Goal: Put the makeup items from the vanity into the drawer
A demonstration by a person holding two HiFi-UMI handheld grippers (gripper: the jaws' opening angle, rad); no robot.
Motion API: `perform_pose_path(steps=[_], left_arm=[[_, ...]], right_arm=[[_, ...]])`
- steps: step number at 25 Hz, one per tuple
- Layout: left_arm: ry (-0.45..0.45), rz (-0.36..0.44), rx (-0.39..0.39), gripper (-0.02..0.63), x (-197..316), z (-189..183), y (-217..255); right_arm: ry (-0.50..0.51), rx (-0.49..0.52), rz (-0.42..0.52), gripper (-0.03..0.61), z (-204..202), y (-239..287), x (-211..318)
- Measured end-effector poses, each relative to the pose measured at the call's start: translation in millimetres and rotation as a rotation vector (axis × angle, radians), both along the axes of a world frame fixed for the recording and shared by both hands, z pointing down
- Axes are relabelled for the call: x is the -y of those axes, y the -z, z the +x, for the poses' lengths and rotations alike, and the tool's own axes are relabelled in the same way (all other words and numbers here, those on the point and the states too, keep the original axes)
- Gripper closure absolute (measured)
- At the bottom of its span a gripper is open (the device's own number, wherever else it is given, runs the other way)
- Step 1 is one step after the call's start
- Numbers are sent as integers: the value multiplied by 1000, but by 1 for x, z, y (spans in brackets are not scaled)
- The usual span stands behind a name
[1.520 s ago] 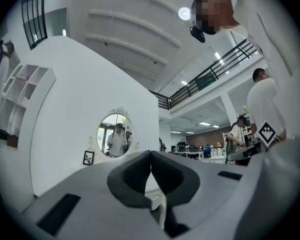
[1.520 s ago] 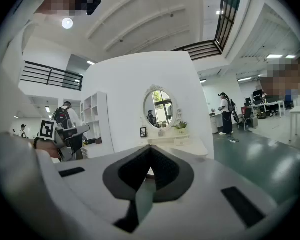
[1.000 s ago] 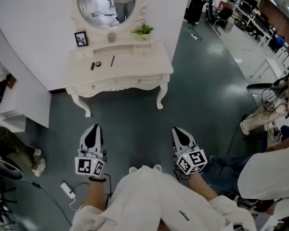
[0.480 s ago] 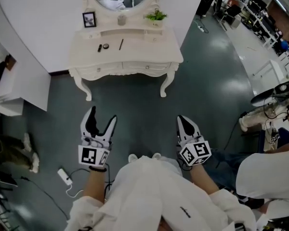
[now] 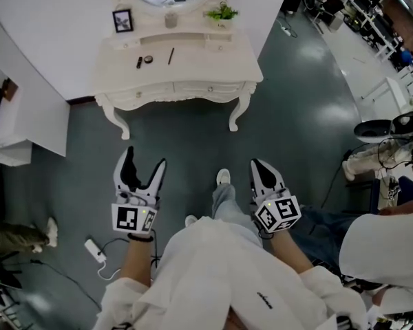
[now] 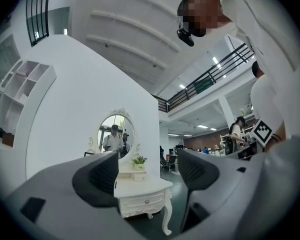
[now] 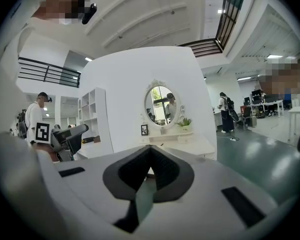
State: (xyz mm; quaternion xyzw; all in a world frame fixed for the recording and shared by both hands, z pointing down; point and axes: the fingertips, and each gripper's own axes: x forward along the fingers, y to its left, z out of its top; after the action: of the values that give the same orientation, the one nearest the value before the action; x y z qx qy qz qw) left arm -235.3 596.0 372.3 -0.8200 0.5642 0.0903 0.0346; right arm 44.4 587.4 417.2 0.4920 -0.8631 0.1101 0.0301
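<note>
Left gripper (image 5: 144,159) is opening with nothing between its jaws, right gripper (image 5: 257,167) clenched empty; small dark makeup items (image 5: 148,59) lie on the far white ornate desk (image 5: 213,64) (drawers (image 5: 148,90) closed). I'd step close first, squarely.

Counter (image 5: 206,64), left of centre: one dark tube (image 5: 139,62), one round compact (image 5: 148,59), one pencil (image 5: 171,56). Back edge: one picture frame (image 5: 122,20), one cup (image 5: 170,20), one potted plant (image 5: 224,11).

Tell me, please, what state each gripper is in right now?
Left gripper: jaws opening, nothing between them.
Right gripper: shut, empty.
</note>
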Motion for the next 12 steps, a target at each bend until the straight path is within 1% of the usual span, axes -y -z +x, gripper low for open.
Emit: perform_pose_path(steps=[2, 5, 6, 8, 12], left_arm=[[4, -4, 8, 258, 10, 3, -3], [12, -23, -6, 256, 33, 10, -6], [17, -23, 2, 256, 42, 12, -6], [24, -23, 24, 257, 64, 19, -9], [31, -56, 30, 258, 118, 35, -12]], right_arm=[[9, 4, 4, 561, 0, -3, 12], [26, 20, 6, 561, -1, -6, 37], [36, 22, 8, 561, -1, -7, 47], [57, 21, 11, 561, -1, -10, 70], [89, 43, 0, 561, 5, -11, 127]])
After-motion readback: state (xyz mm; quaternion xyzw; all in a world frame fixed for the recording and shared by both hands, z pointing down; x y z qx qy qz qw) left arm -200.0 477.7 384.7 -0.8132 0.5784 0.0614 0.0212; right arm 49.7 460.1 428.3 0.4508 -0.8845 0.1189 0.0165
